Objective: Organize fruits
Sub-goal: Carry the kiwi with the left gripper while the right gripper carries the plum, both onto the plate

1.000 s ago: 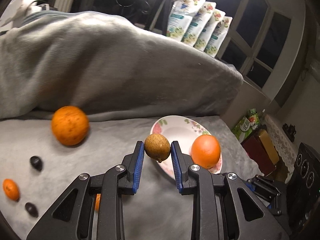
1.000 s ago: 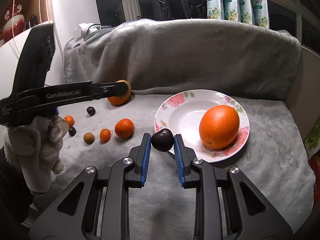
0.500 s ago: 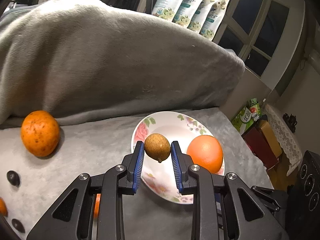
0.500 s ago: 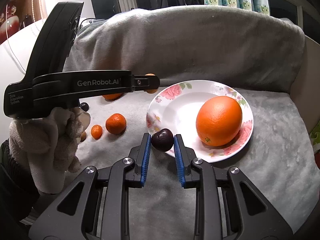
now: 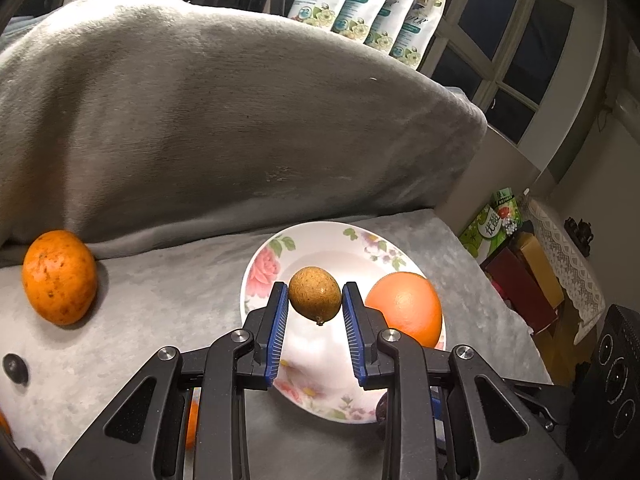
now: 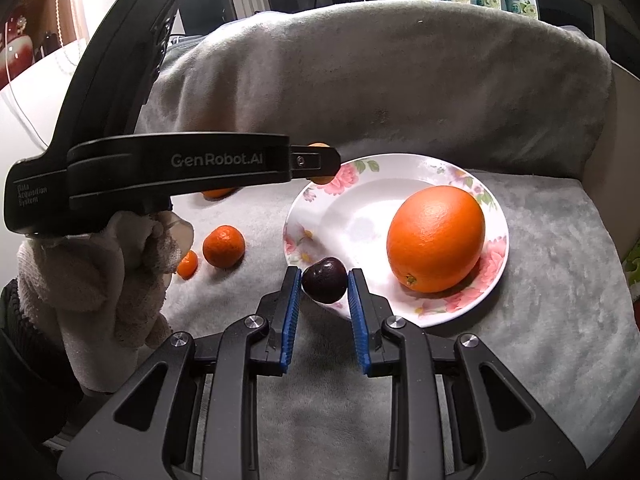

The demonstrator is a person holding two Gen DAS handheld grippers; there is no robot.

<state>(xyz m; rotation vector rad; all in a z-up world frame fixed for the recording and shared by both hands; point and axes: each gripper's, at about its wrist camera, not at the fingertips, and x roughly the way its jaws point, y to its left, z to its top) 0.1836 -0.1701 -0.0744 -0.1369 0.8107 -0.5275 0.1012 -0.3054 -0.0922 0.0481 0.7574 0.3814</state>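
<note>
My left gripper [image 5: 315, 304] is shut on a small brown speckled fruit [image 5: 315, 294], held above the flowered white plate [image 5: 320, 244]. A large orange [image 5: 405, 309] lies on the right side of that plate. In the right wrist view my right gripper [image 6: 324, 282] is shut on a dark cherry [image 6: 324, 280] at the plate's [image 6: 360, 196] near-left rim, beside the large orange [image 6: 436, 238]. The left gripper's black body [image 6: 176, 168] reaches in from the left, held by a gloved hand [image 6: 100, 272].
A spotted orange [image 5: 59, 276] rests against the grey blanket roll [image 5: 224, 120] at left. Two small tangerines [image 6: 223, 246] and dark cherries [image 5: 15, 368] lie on the grey cloth left of the plate. Pouches [image 5: 368, 4] and windows stand behind; boxes [image 5: 524, 276] sit right of the table.
My left gripper has carried the brown fruit rightward, from beside the plate to over its middle. My right gripper with the cherry has edged slightly closer to the plate's rim.
</note>
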